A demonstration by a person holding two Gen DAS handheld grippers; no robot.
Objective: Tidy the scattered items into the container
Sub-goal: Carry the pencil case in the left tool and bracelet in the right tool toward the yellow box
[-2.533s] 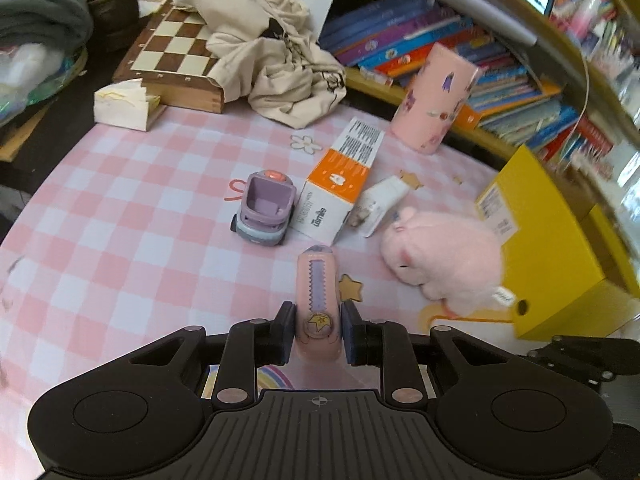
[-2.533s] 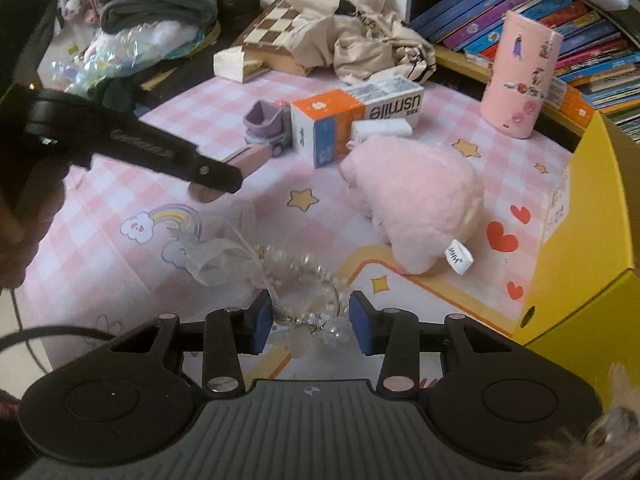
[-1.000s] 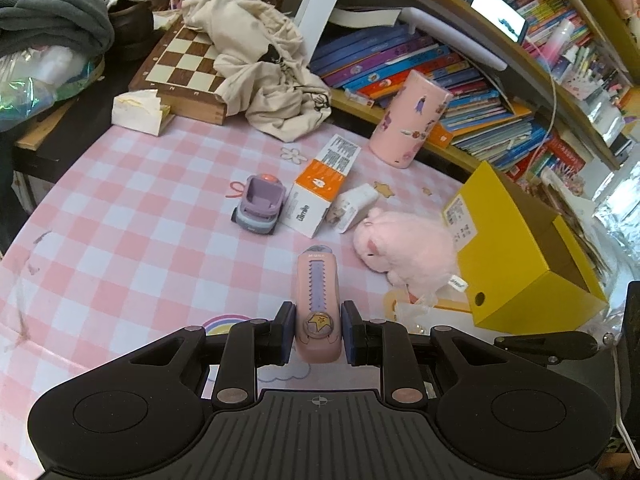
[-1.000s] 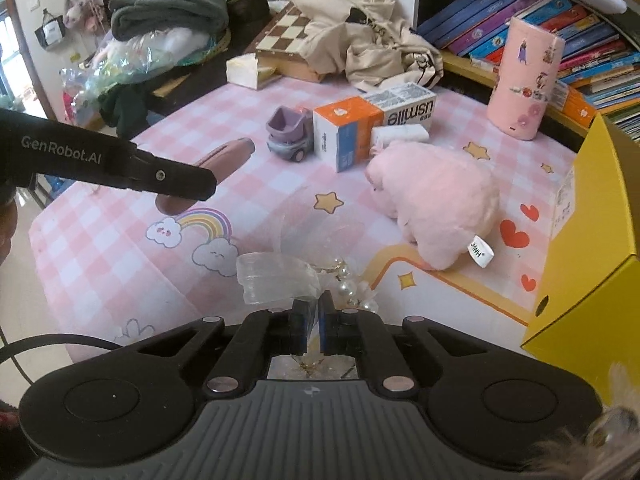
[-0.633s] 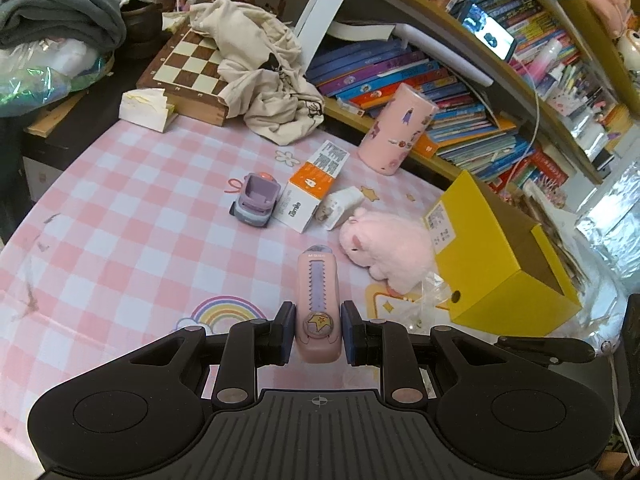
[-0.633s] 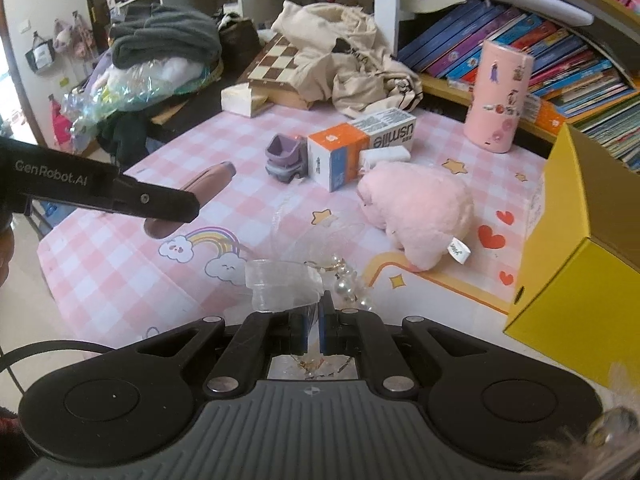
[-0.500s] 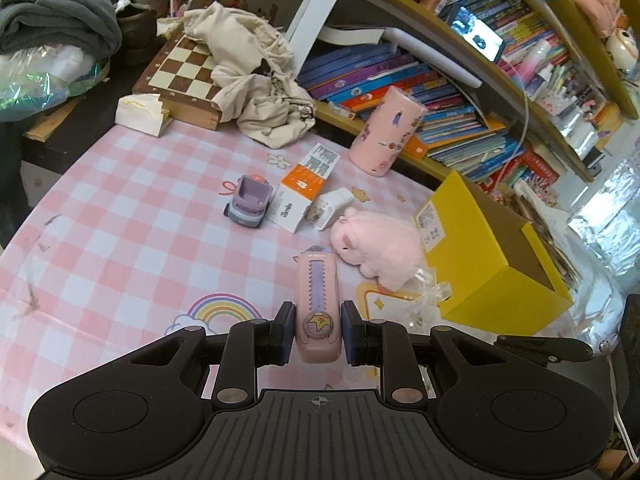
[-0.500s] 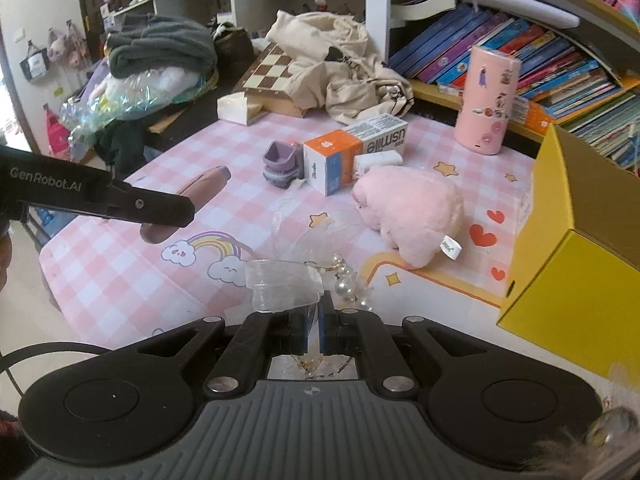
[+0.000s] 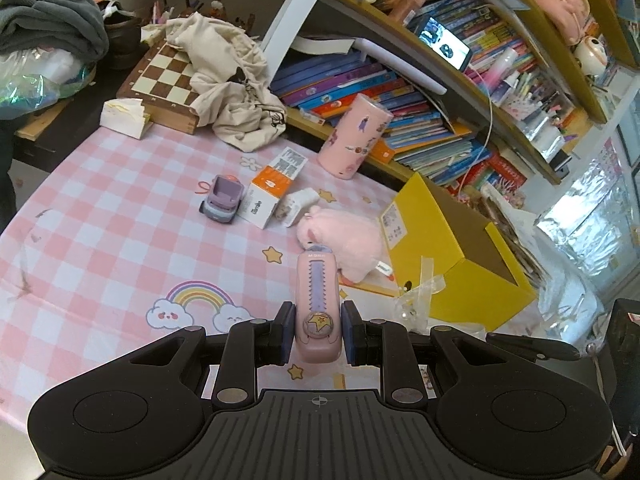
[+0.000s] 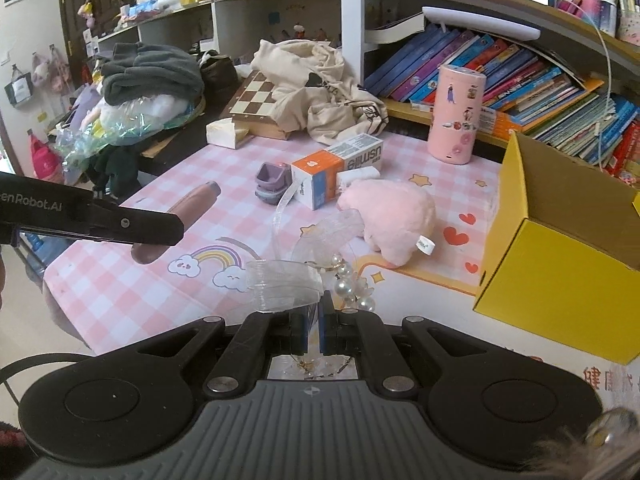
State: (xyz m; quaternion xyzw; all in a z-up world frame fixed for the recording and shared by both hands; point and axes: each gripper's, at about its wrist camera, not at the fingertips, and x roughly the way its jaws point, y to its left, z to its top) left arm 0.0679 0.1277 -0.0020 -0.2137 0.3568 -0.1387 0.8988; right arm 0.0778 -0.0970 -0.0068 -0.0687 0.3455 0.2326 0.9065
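**Both grippers loaded, held up off the table**

The left gripper (image 9: 316,334) has its fingers (image 9: 285,332) pinched on the sides of a pink utility knife (image 9: 317,304), gripping it near its rear end so that most of the body sticks out forward past the fingertips, pointing toward the pink plush toy (image 9: 348,240). It is held up in the air above the pink checked table (image 9: 100,240).

The right gripper (image 10: 314,326) has its fingers (image 10: 299,330) pressed almost together on a pearl bracelet (image 10: 352,284) tied with clear ribbon; the ribbon bunches just ahead of the fingertips and the pearls hang off to their right side. This too is off the table.

The yellow box (image 10: 560,248) stands open at the table's right edge, just beside the plush toy. Toward the far edge lie a purple toy car (image 9: 223,200), an orange and white carton (image 9: 272,192) touching it, and a small white tube (image 9: 298,202) against the carton. A pink tumbler (image 9: 354,136) stands upright at the far edge, by the bookshelf (image 9: 420,120). A chessboard (image 9: 160,80) with a beige cloth (image 9: 236,92) heaped on it sits past the far left corner.
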